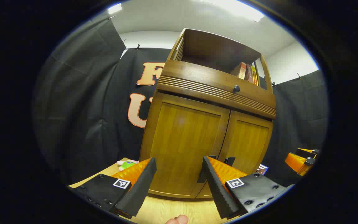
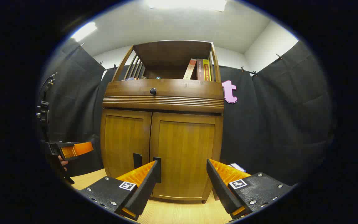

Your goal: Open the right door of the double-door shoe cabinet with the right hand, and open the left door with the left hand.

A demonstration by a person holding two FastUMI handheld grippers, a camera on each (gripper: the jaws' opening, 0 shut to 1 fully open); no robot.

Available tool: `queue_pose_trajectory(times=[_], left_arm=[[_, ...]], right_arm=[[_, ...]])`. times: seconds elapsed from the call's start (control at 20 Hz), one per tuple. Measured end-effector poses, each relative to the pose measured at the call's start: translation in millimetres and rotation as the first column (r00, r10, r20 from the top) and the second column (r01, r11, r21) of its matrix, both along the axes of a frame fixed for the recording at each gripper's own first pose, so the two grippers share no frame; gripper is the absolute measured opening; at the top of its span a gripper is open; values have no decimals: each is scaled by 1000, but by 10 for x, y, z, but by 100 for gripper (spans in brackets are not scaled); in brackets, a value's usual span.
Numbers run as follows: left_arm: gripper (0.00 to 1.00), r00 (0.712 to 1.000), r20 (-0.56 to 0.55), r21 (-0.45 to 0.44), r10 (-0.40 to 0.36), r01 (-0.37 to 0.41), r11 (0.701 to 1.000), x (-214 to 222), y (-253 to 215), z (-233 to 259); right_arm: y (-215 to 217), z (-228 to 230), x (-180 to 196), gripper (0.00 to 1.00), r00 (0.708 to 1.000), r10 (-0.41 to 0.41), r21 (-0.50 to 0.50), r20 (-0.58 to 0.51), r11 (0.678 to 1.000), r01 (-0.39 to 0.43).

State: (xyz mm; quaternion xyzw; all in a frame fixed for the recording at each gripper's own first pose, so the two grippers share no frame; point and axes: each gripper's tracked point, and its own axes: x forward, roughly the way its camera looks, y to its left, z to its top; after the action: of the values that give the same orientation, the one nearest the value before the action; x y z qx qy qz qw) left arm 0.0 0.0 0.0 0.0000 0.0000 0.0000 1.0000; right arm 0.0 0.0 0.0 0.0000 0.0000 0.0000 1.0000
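Left gripper view: the left gripper (image 1: 179,174) is held wide open and empty before the closed left door (image 1: 183,146) of the shoe cabinet (image 1: 216,93). Right gripper view: the right gripper (image 2: 183,177) is likewise spread, empty, facing the closed right door (image 2: 185,149).

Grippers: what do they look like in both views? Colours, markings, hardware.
Both match. The left gripper has two black wedge fingers with saw-toothed inner edges, ribbed orange backing, black screwed plates, and a square black-and-white tag on each side. The right gripper is built the same, with silver screw heads on its plates.
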Motion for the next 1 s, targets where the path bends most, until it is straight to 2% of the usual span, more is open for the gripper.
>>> queue_pose_trajectory(times=[0.05,0.1,0.3,0.5,0.55,0.6,0.65,0.7,1.0], left_arm=[[95,1000,-1,3,9,-9,1000,-6,30,-2],[97,1000,-1,10,17,-17,1000,-21,57,3],[97,999,13,57,41,-42,998,-50,102,42],[94,999,27,82,19,-21,996,-85,11,83],[99,999,31,91,16,-19,996,-86,-7,99],[96,999,37,101,14,-18,995,-91,-19,112],[94,999,40,113,13,-17,993,-100,-34,113],[99,999,43,123,11,-16,992,-103,-42,116],[96,999,39,136,4,-9,991,-120,-54,115]], right_arm=[[-7,-14,2,100,1000,2,4,-3,1000,-2],[-5,-4,-9,85,1000,2,11,-6,1000,-2],[-42,-43,-15,85,1000,0,33,-15,999,0],[-61,-68,-21,85,1000,-1,69,-24,998,2],[-61,-57,-26,85,1000,0,79,-23,997,2],[-70,-51,-28,93,1000,-4,84,-21,996,6],[-89,-46,-22,93,1000,-10,85,-18,996,12],[-108,-47,-31,93,1000,-15,82,-17,996,17],[-61,-39,-24,93,1000,-6,107,-16,994,8]])
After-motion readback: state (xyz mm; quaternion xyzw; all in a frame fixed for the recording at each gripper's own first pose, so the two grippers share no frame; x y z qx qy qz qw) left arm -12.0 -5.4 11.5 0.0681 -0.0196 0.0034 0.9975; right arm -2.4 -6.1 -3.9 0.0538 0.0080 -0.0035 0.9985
